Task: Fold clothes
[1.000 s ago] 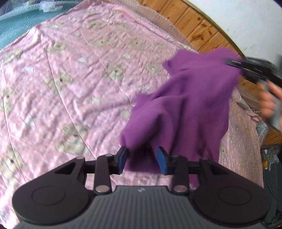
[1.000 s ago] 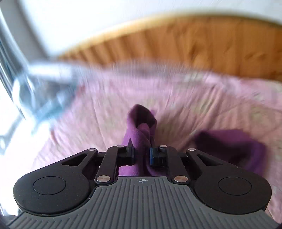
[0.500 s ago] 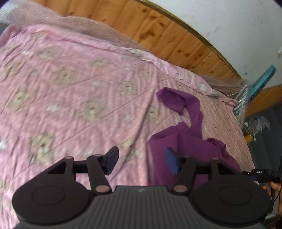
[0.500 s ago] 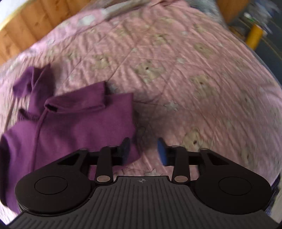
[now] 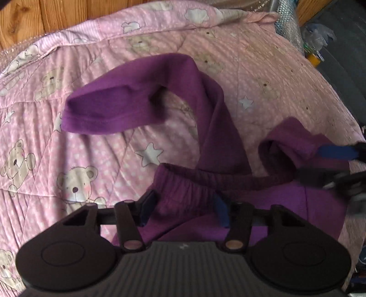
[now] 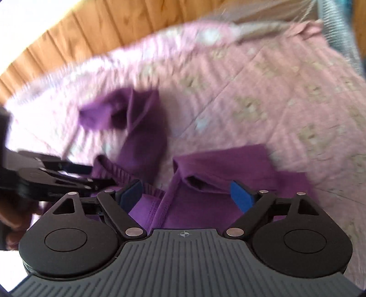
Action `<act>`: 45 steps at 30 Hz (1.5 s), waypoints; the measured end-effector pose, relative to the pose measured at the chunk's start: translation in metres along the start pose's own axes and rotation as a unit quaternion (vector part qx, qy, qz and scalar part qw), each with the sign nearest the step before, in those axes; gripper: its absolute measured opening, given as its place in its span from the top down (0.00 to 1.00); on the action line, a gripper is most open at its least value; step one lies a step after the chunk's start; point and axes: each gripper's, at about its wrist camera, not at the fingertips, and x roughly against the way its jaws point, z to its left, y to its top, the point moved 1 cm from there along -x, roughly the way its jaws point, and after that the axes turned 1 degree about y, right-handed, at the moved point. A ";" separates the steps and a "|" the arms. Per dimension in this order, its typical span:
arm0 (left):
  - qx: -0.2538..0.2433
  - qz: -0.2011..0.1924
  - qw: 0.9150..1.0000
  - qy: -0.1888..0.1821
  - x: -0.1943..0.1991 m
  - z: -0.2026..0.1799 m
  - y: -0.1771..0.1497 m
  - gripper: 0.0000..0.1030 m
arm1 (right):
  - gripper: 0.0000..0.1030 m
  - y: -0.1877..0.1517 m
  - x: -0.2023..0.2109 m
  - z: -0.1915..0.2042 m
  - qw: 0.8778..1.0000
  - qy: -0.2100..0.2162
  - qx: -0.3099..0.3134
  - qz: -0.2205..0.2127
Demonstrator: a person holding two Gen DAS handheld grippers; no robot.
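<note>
Purple trousers [image 5: 205, 128] lie crumpled on the pink bear-print quilt [image 5: 91, 146], one leg curling to the far left, the elastic waistband [image 5: 201, 176] near me. My left gripper [image 5: 183, 208] is open, its blue pads either side of the waistband's left end. My right gripper [image 6: 186, 194] is open low over the waistband and a folded leg [image 6: 219, 164]; the view is blurred. The right gripper also shows at the right edge of the left wrist view [image 5: 336, 160], and the left gripper at the left of the right wrist view [image 6: 57, 176].
A wooden headboard [image 5: 68, 13] runs along the far side of the bed. The bed's right edge drops to a dark floor with clutter [image 5: 320, 38].
Both grippers let go of the trousers, which dropped onto the quilt. Both have since come down low over the waistband with jaws open.
</note>
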 end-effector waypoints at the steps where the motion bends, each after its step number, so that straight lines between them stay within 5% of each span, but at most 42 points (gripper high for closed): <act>1: 0.009 -0.003 1.000 -0.013 0.005 0.000 -0.001 0.83 | 0.46 0.000 -0.012 0.003 1.000 -0.006 0.006 0.015; 2: 0.022 -0.017 0.999 -0.022 0.016 0.002 -0.002 0.84 | 0.79 -0.002 -0.018 0.001 0.999 -0.014 0.004 0.029; 4: 0.050 -0.063 0.996 -0.043 0.047 0.010 -0.001 0.86 | 0.94 -0.004 -0.012 -0.011 1.000 -0.005 -0.020 0.017; 6: 0.106 -0.134 0.982 -0.076 0.097 0.027 -0.005 0.87 | 0.97 -0.009 0.014 -0.023 0.999 -0.005 -0.034 -0.019; 9: 0.194 -0.261 0.939 -0.108 0.191 0.059 -0.033 0.87 | 0.97 -0.016 0.054 -0.042 0.996 -0.005 -0.055 -0.071; 12: 0.301 -0.354 0.885 -0.036 0.260 0.101 -0.096 0.87 | 0.98 -0.036 0.068 -0.071 0.994 -0.040 -0.070 -0.077; 14: 0.395 -0.340 0.853 0.029 0.264 0.141 -0.150 0.87 | 0.98 -0.053 0.060 -0.093 0.991 -0.072 -0.098 -0.055; 17: 0.490 -0.222 0.835 0.117 0.232 0.184 -0.235 0.84 | 0.98 -0.079 0.042 -0.125 0.983 -0.111 -0.147 -0.009; 20: 0.493 -0.143 0.846 0.143 0.213 0.185 -0.285 0.79 | 0.91 -0.097 0.034 -0.140 0.976 -0.131 -0.173 0.019; 22: 0.472 -0.134 0.856 0.164 0.216 0.176 -0.295 0.75 | 0.90 -0.099 0.036 -0.145 0.975 -0.138 -0.175 0.015; 24: 0.448 -0.146 0.866 0.166 0.219 0.172 -0.284 0.56 | 0.89 -0.094 0.039 -0.148 0.974 -0.136 -0.181 0.007; 27: 0.384 -0.164 0.896 0.153 0.210 0.170 -0.235 0.46 | 0.79 -0.083 0.044 -0.145 0.976 -0.124 -0.180 -0.005; 30: 0.300 -0.175 0.928 0.133 0.189 0.166 -0.172 0.27 | 0.55 -0.069 0.049 -0.139 0.978 -0.108 -0.175 -0.019; 35: 0.152 -0.130 0.971 0.130 0.122 0.155 -0.082 0.25 | 0.44 -0.048 0.056 -0.129 0.982 -0.080 -0.167 -0.040; 38: 0.077 -0.099 0.983 0.136 0.083 0.152 -0.048 0.25 | 0.34 -0.051 0.058 -0.120 0.984 -0.080 -0.158 -0.034; 42: 0.037 -0.066 0.984 0.161 0.042 0.156 -0.033 0.25 | 0.33 -0.063 0.056 -0.117 0.984 -0.073 -0.162 -0.015; 45: 0.009 -0.073 0.987 0.145 0.036 0.150 -0.033 0.27 | 0.30 -0.063 0.052 -0.120 0.983 -0.064 -0.170 -0.015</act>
